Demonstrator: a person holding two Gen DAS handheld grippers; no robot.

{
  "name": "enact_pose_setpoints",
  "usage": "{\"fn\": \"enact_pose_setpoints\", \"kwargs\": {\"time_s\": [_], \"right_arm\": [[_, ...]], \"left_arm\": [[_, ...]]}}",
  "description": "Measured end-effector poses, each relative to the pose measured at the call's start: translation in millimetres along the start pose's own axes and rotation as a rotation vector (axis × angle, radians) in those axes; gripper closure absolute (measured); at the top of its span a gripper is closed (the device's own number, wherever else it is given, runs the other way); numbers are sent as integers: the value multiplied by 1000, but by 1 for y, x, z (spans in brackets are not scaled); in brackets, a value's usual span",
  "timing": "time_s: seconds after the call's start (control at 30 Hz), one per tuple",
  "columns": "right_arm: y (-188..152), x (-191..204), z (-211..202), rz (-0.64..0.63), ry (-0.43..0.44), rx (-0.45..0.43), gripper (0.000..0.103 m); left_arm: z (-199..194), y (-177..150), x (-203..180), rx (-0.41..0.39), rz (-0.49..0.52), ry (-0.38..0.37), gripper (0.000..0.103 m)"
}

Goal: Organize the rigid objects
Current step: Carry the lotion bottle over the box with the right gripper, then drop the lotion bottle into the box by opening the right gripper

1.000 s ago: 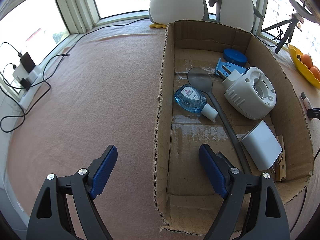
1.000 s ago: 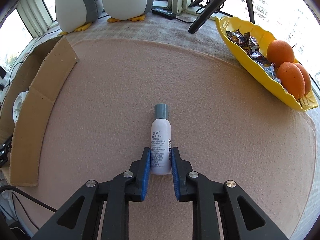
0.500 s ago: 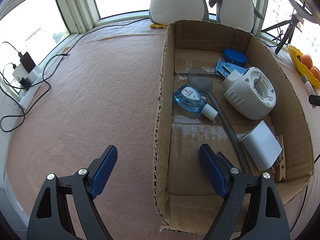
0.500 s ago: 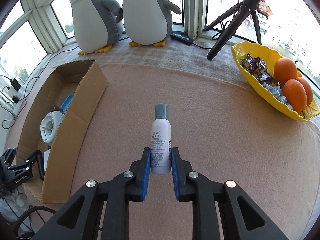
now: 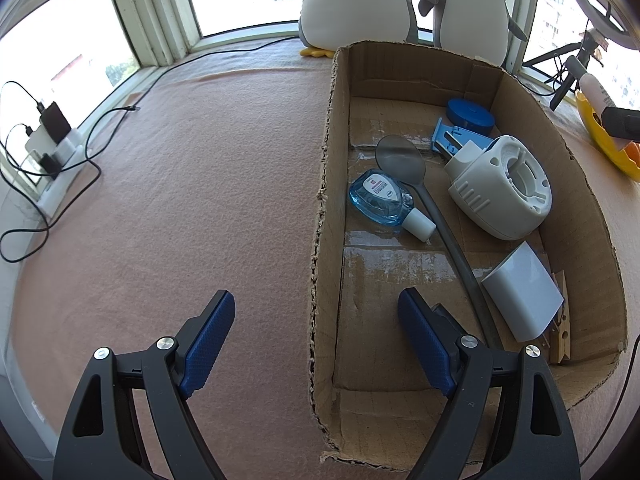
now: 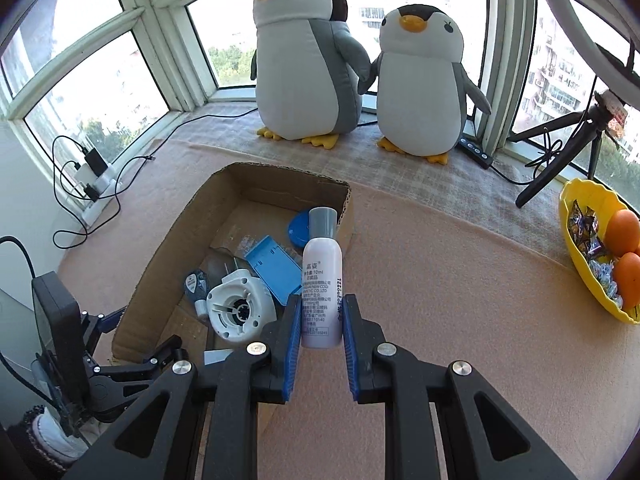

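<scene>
A small white bottle [image 6: 322, 276] with a grey cap hangs in the air, and my right gripper [image 6: 322, 320] is shut on its lower half, over the pink cloth just right of the cardboard box [image 6: 280, 184]. The left wrist view catches this bottle [image 5: 596, 88] past the box's far right wall. My left gripper [image 5: 316, 304] is open and holds nothing; it straddles the box's left wall [image 5: 320, 240]. In the box lie a blue mouthwash bottle [image 5: 378, 196], a grey spoon [image 5: 400, 160], a white round device [image 5: 500, 188], a blue lid [image 5: 470, 114] and a white cup [image 5: 524, 296].
Two plush penguins [image 6: 304, 60] stand behind the box by the window. A yellow bowl [image 6: 576, 264] with oranges and sweets sits at the right, with a tripod [image 6: 560, 152] behind it. A power strip [image 6: 96, 184] with cables lies at the left. A wooden clothespin [image 5: 560, 320] lies in the box.
My right gripper has lifted the white bottle off the cloth and carried it up and toward the box. The left gripper has stayed where it was.
</scene>
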State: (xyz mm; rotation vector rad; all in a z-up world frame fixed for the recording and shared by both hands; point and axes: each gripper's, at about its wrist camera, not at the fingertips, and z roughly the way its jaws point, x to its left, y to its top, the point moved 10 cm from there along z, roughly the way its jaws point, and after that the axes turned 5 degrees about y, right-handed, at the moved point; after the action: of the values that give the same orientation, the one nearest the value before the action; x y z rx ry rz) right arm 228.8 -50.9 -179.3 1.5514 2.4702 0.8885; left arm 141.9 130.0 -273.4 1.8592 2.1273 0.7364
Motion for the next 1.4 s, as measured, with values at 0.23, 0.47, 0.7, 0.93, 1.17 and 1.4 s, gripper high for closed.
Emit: {"fn": "enact_pose_setpoints", "kwargs": {"time_s": [0.23, 0.47, 0.7, 0.93, 1.17, 1.4], "right_arm": [[7, 49, 20, -57, 61, 17, 85], [7, 75, 42, -76, 96, 53, 85], [6, 81, 59, -70, 101, 81, 85], [4, 87, 66, -93, 92, 93, 81], [6, 83, 61, -81, 90, 82, 80], [5, 79, 53, -69, 92, 73, 69]], "left_arm": [[1, 0, 0, 0, -3, -5, 18], [1, 0, -1, 0, -8, -13, 18], [2, 1, -1, 0, -11, -19, 18], [2, 1, -1, -1, -12, -19, 18], [2, 1, -1, 0, -12, -20, 18], [2, 1, -1, -1, -11, -19, 18]]}}
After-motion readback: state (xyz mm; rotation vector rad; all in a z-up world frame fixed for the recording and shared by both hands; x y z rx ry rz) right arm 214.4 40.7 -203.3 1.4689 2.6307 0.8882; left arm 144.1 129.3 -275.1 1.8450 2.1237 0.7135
